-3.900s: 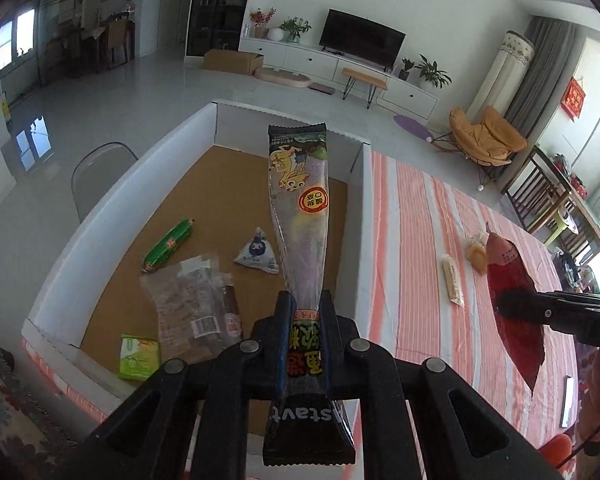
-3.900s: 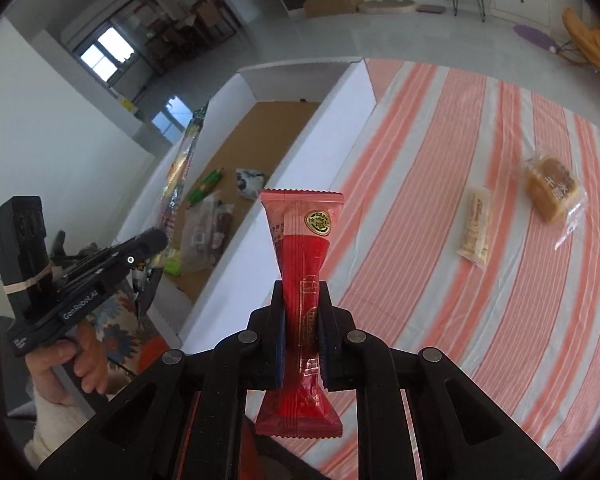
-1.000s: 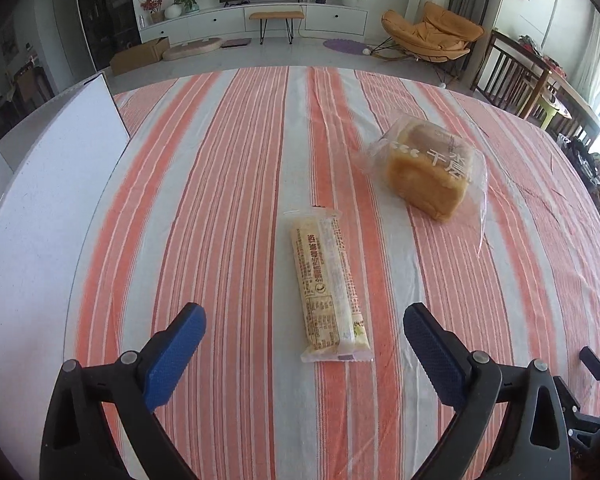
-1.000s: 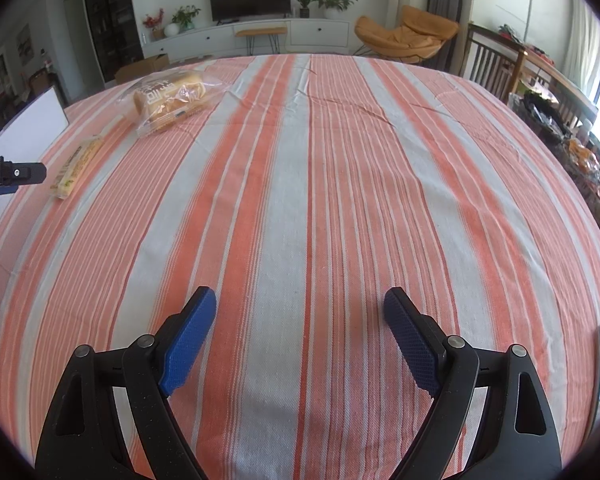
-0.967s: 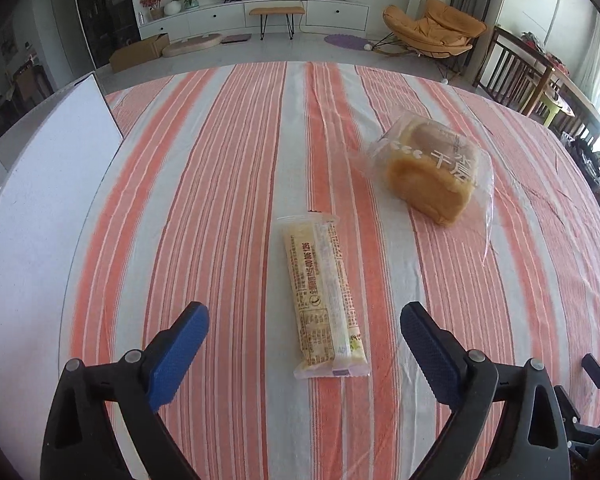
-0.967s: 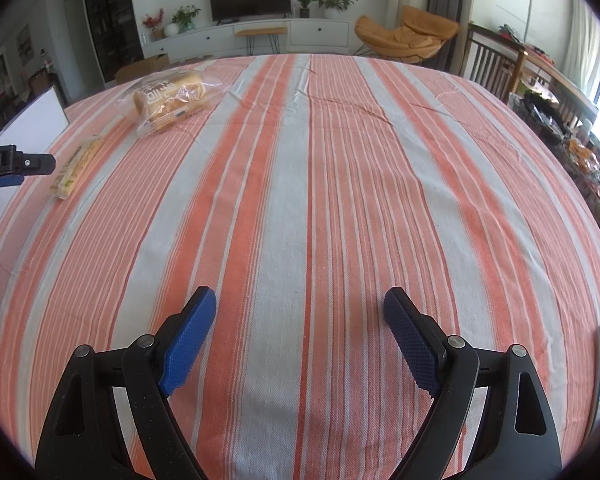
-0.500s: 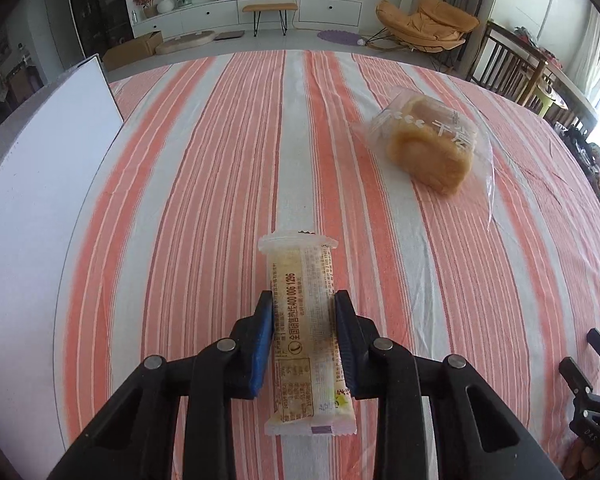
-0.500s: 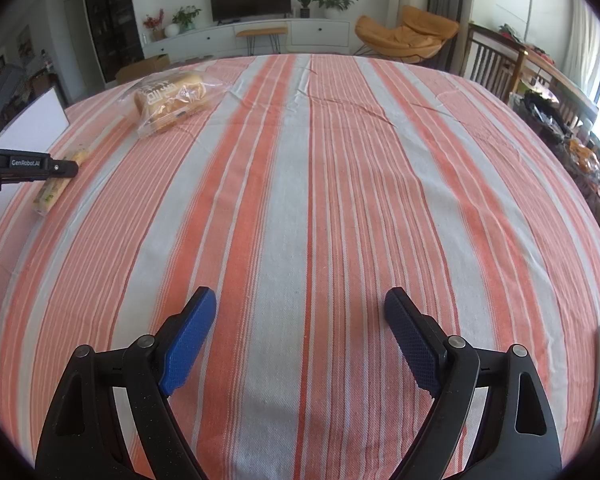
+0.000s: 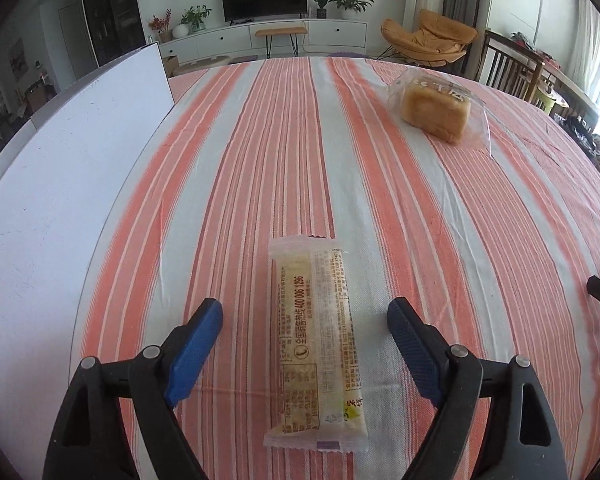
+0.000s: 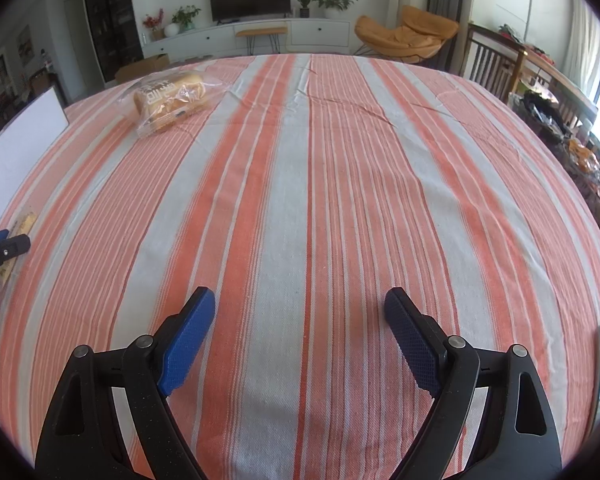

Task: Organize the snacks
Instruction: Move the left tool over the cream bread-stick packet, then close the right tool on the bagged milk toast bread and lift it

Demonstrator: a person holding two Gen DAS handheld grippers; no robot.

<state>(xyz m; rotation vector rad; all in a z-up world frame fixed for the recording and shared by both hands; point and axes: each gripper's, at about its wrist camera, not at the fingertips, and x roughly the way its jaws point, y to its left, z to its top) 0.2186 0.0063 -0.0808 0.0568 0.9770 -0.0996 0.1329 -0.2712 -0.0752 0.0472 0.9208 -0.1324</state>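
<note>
Left hand-held gripper: jaws, clamped on the pale yellow snack bar half a second ago, have just been opening and now stand wide, the blue pads clear of the wrapper on both sides. The bar lies flat on the striped table between them. The bagged bread now sits farther up and to the right in the left wrist view than a second ago.

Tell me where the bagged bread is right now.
In the left wrist view, the bagged bread lies on the striped tablecloth, far right, well beyond the long yellow snack packet.
</note>
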